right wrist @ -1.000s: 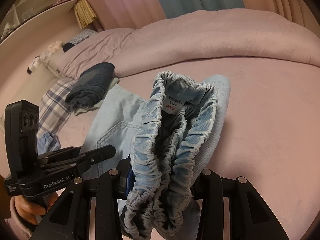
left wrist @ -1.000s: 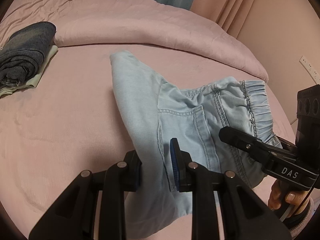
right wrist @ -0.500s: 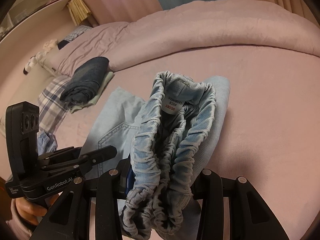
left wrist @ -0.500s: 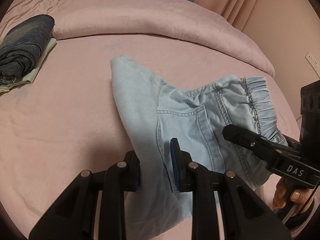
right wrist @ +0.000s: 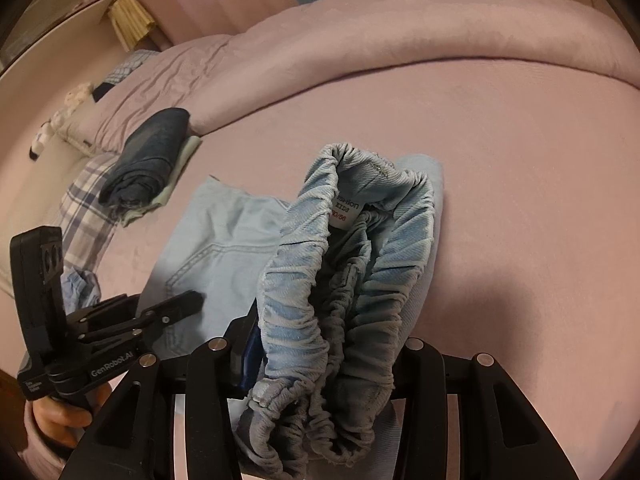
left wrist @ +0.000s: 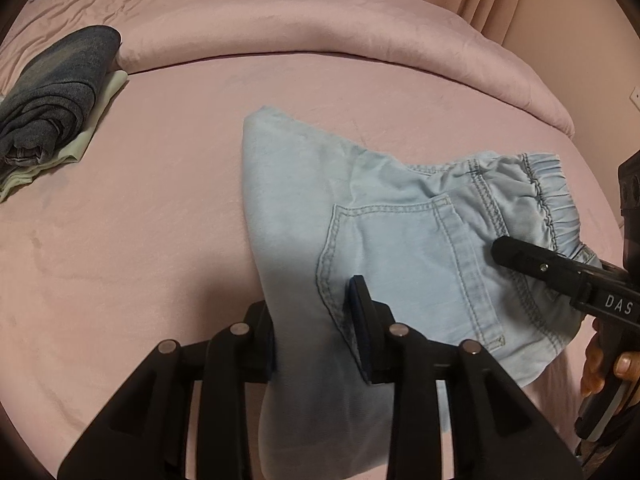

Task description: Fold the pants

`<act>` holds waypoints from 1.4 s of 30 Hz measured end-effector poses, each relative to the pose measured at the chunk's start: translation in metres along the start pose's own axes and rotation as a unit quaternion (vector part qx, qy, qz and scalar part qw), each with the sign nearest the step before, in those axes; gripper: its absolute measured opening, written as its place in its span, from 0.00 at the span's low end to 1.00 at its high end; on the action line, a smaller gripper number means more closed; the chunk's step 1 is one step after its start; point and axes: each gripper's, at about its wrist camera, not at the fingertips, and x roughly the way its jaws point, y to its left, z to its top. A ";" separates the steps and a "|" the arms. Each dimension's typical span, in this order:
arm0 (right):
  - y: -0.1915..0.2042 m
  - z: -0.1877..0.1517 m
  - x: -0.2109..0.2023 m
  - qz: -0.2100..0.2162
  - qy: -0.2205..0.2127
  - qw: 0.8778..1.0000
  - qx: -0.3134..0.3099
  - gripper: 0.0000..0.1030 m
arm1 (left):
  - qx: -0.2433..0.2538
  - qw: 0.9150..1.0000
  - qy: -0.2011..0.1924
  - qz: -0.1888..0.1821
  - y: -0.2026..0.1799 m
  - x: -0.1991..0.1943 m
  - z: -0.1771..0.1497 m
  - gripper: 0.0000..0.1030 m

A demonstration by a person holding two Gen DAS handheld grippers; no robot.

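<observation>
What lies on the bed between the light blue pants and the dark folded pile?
Nothing: the left wrist view shows only bare pink sheet between the pants and the dark folded pile.

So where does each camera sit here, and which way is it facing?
Left wrist: on the left gripper, looking down along its fingers at the light blue pants on the pink bed; the right gripper and fingers of the hand holding it show at right.
Right wrist: on the right gripper, facing the elastic waistband; the left gripper shows lower left.
Shared: pants, bed, dark folded jeans.
</observation>
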 end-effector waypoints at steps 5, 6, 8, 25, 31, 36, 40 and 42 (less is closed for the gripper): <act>-0.012 -0.003 0.004 -0.022 0.013 1.000 0.008 0.60 | 0.007 0.999 0.001 0.034 0.004 0.006 -0.001 0.59; -0.015 -0.004 0.004 -0.022 0.016 1.000 0.013 0.62 | 0.004 0.999 0.001 0.036 0.005 0.006 -0.001 0.61; -0.018 -0.006 0.000 -0.022 0.016 1.000 0.016 0.66 | 0.000 0.999 0.002 0.035 0.009 0.005 -0.002 0.67; -0.030 -0.012 -0.007 -0.094 0.021 0.995 0.010 0.67 | -0.009 0.998 0.011 0.066 0.025 0.008 -0.021 0.88; -0.029 -0.012 -0.008 -0.100 0.020 0.995 0.022 0.72 | -0.042 0.997 0.020 0.065 0.029 0.005 -0.018 0.92; -0.006 -0.016 -0.030 -0.103 0.002 0.995 -0.001 0.73 | -0.025 0.998 0.003 0.064 0.012 -0.026 -0.020 0.96; 0.013 -0.021 -0.050 -0.104 -0.010 0.994 -0.020 0.82 | -0.034 0.996 -0.016 0.080 0.004 -0.058 -0.023 0.99; 0.022 -0.025 -0.061 -0.103 -0.016 0.994 -0.029 0.87 | -0.033 0.997 -0.032 0.069 -0.002 -0.076 -0.026 0.99</act>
